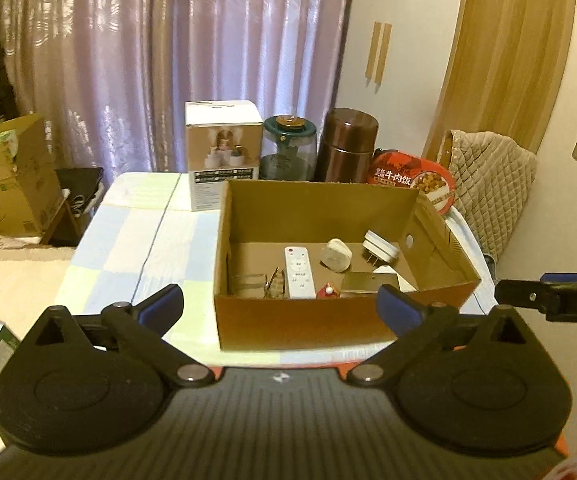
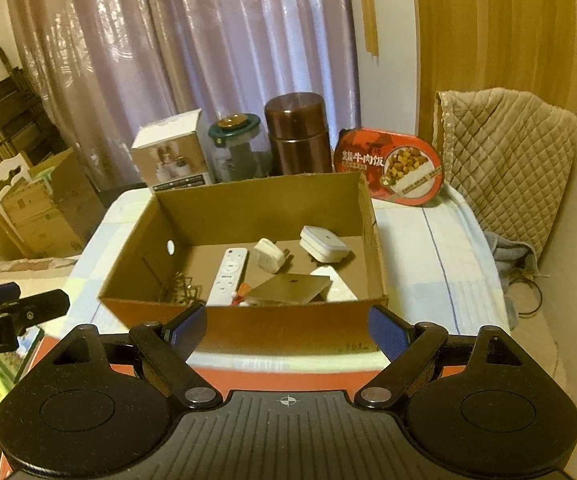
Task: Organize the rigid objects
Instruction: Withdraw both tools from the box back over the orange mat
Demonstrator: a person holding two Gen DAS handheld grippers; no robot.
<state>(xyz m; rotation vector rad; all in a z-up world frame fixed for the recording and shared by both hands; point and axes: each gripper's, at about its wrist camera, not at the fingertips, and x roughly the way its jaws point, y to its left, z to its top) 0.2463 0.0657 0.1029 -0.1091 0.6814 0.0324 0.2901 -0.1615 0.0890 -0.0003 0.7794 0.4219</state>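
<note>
Cardboard box [image 1: 296,320] holding remote [image 1: 299,271], plugs, clutter.

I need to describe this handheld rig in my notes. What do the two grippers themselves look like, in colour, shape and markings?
Both look alike. The left gripper and right gripper each have a black ribbed body, two round black discs, black linkage arms with silver pivot pins, and blue pads on the fingertips. An orange-red base edge shows below. Each body bears a small white mark. White lettering shows on each gripper's side, only partly readable. No cables or sleeves show.
</note>
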